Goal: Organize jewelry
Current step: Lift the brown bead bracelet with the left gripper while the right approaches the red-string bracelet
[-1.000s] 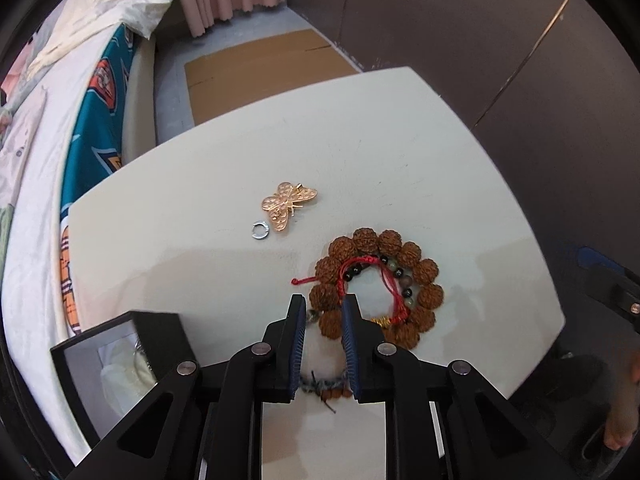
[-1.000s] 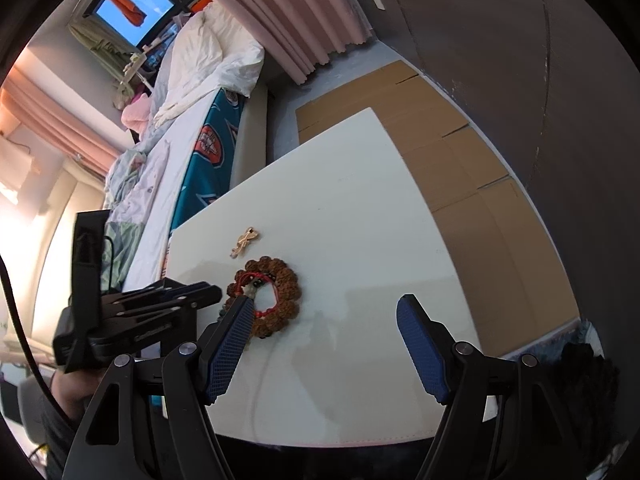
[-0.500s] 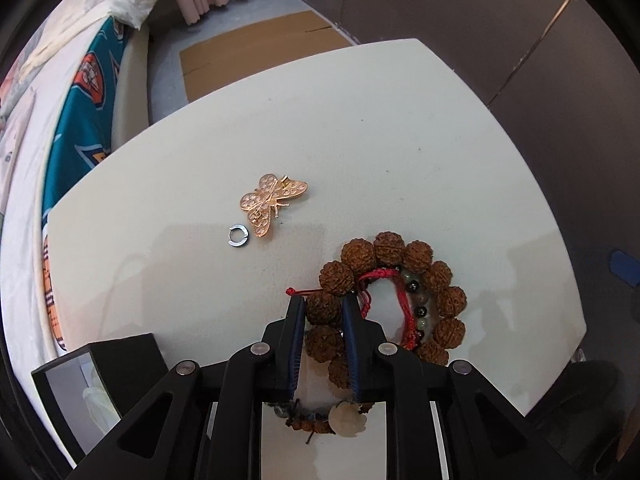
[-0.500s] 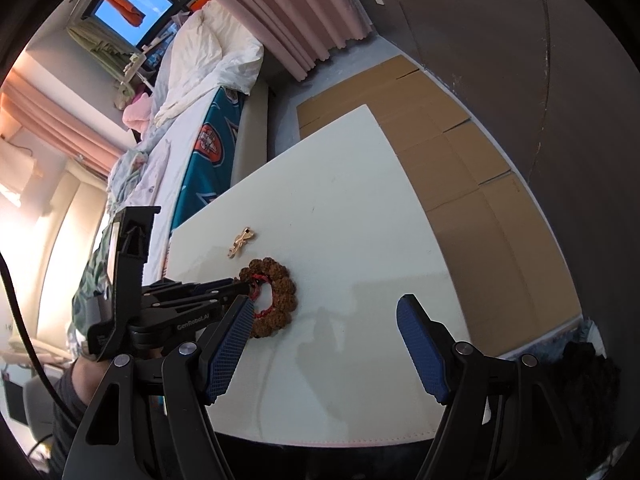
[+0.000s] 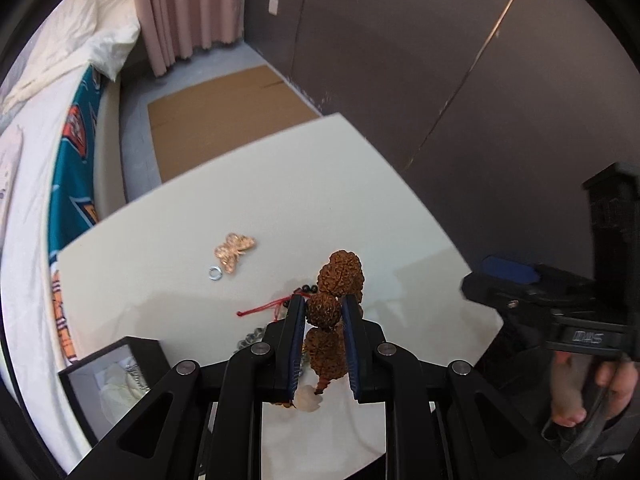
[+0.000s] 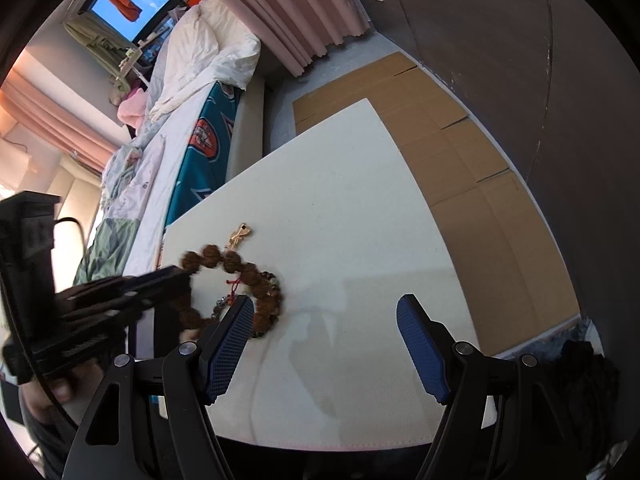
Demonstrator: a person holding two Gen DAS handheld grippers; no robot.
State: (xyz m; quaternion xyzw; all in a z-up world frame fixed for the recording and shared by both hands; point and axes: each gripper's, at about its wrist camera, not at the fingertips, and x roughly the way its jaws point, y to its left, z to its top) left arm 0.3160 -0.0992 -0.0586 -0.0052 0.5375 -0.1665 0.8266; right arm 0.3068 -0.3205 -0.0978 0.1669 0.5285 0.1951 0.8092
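Barely started: left hand-held gripper (image 5: 322,314) is clamped on the chunky brown bead bracelet (image 5: 334,312), lifting it beside the box (image 5: 116,364); right hand-held gripper (image 6: 325,340) gapes empty, butterfly brooch (image 5: 234,249) and ring (image 5: 215,273) left.

Left claw (image 5: 322,316) pinching brown bead bracelet (image 5: 340,276), butterfly brooch (image 5: 234,250) on table (image 5: 320,184)

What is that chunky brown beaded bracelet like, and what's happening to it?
The brown bead bracelet is a ring of large, wrinkled, seed-like beads. The left gripper pinches one bead, so one side hangs lifted while the far side seems to rest on the white table. A red cord and a small dark-beaded strand lie within it.
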